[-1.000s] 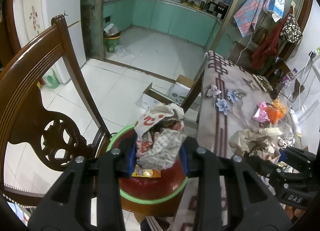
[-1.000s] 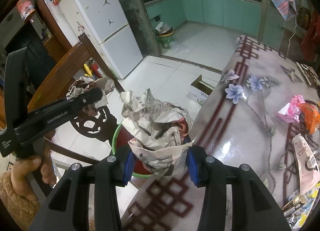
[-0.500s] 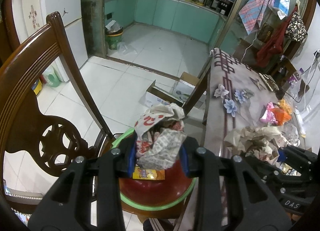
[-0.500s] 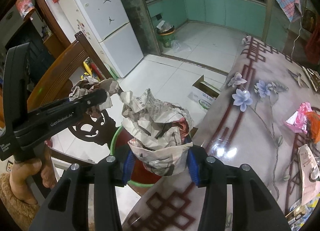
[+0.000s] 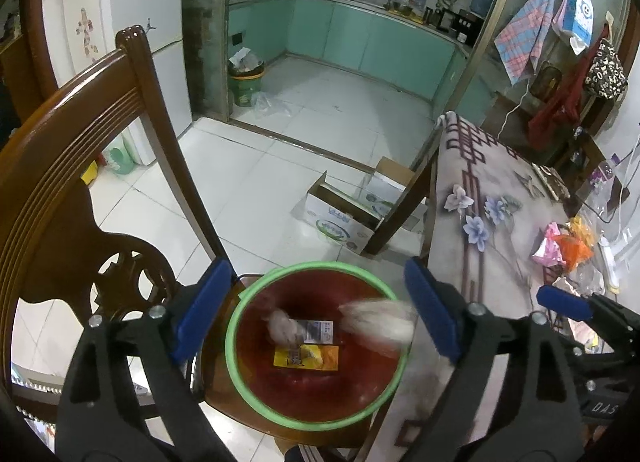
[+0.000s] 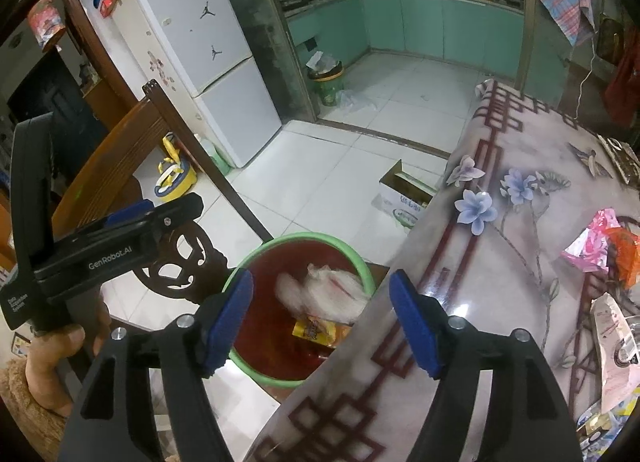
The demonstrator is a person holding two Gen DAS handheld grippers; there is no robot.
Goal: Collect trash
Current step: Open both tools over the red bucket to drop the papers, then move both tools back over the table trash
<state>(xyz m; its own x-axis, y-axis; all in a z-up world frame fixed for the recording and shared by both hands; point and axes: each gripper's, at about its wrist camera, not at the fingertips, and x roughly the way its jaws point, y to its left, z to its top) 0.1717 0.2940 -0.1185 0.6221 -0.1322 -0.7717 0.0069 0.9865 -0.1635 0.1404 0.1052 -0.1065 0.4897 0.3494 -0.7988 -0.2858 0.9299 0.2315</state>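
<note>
A red bin with a green rim [image 5: 240,310] [image 6: 360,258] stands on a wooden chair seat beside the table. Both grippers hover over it with jaws wide open and empty: the left gripper [image 5: 316,310] and the right gripper [image 6: 320,318]. Two crumpled paper wads, blurred by motion, are dropping into the bin [image 5: 376,322] [image 5: 282,326] [image 6: 332,294]. A yellow wrapper [image 5: 306,356] [image 6: 314,330] lies at the bin's bottom. More trash sits on the table: pink and orange wrappers [image 5: 560,246] [image 6: 604,246].
The carved wooden chair back [image 5: 80,166] rises left of the bin. The floral tablecloth table [image 6: 500,262] lies to the right. A cardboard box [image 5: 348,210] sits on the tiled floor. A white fridge [image 6: 208,74] and a green floor bin [image 6: 328,82] stand farther off.
Both grippers opened and released their crumpled paper wads, which are falling into the red bin. Both grippers also moved slightly over the bin.
</note>
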